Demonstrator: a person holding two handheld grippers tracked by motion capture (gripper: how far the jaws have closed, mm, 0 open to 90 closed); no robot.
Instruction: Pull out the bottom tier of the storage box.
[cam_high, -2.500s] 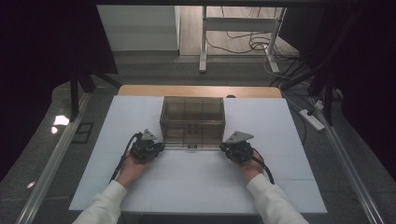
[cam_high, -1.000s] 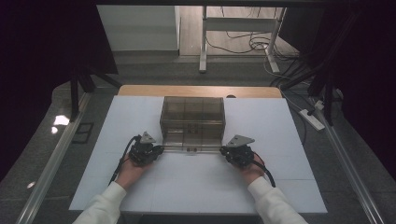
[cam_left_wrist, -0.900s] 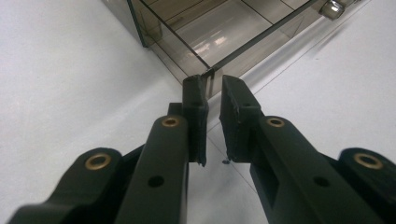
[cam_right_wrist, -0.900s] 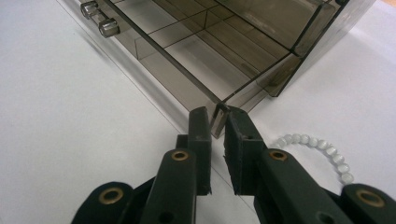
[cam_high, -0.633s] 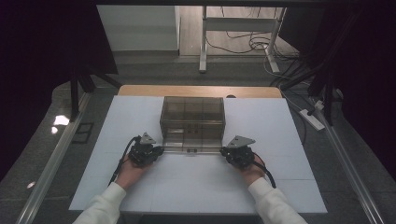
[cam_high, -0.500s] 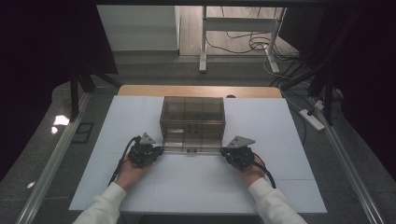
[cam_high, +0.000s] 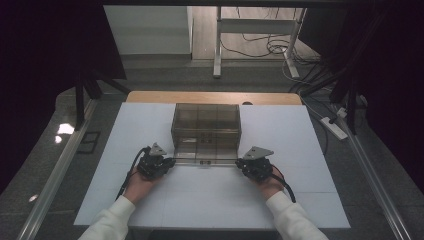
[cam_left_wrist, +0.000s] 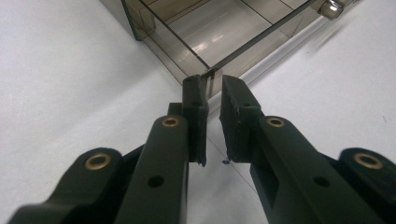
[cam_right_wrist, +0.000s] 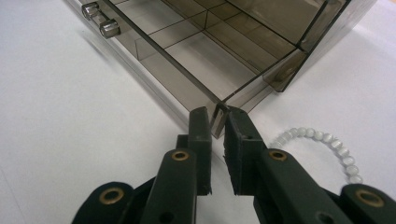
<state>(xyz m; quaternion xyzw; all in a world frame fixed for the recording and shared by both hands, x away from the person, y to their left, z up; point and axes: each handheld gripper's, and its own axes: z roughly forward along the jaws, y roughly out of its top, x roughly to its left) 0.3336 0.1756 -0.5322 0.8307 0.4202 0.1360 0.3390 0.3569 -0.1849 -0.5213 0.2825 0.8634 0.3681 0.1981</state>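
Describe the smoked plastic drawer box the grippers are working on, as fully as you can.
The drawer box is smoky, see-through plastic, standing upright mid-table. Its low drawer is pulled out toward the person, split into compartments that look empty, with two metal knobs on its front. The left gripper and right gripper each straddle a front corner.

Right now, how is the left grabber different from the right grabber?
The left gripper pinches the drawer front at its left corner; the right gripper pinches its right corner. A white bead bracelet lies beside the right gripper, none beside the left gripper. Both have black jaws closed on the smoky clear drawer's front panel, and both sit low on the white table.
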